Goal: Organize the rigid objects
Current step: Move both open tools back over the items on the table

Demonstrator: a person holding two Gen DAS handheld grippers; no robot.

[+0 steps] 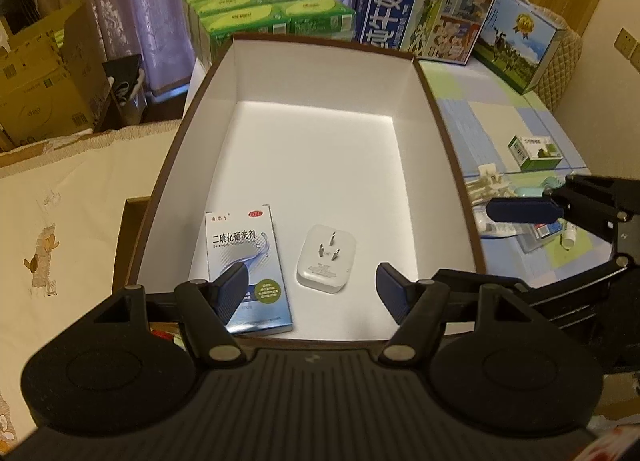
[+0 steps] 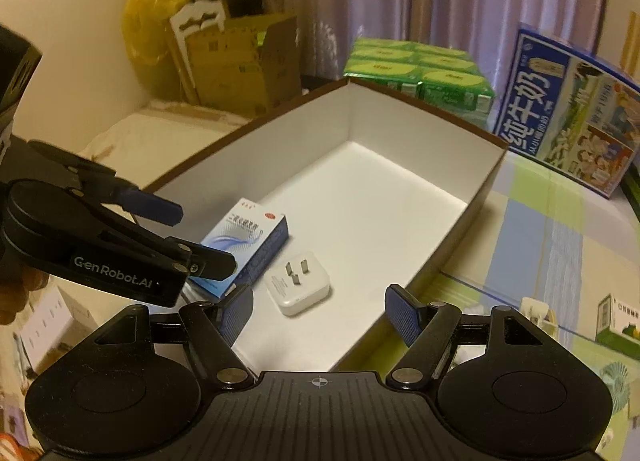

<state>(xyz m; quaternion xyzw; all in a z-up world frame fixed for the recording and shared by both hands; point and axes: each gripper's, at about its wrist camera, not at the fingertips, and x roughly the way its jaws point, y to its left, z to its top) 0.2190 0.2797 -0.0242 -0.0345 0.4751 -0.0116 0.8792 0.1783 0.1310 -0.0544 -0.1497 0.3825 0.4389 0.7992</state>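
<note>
Big open box, brown outside and white inside, sits on the counter. Two things are already in its near end: a blue-white medicine carton lying flat, long axis running away from the left camera, and a white plug adapter prongs-up just to its right, close but not touching.

Left gripper hangs over the near rim of the box, fingers apart and holding nothing; the adapter lies right in the gap ahead of them, and the carton's near end is under the left finger.

Right gripper is also spread wide and empty, over the box's near right corner. From its camera the carton and adapter are just ahead and slightly left.

What remains loose is outside the box on the right side of the counter: a small green-white box, plus a clutter of small white and teal items whose identity I can't tell. In the right view the green box sits off to the far right, behind that gripper's right finger.

Judgement: the next pick is probably one of those loose items. They lie right of the box, so the right gripper is nearer and would have to swing rightward, away from the box, to reach them; the left one would need to cross the box wall.
</note>
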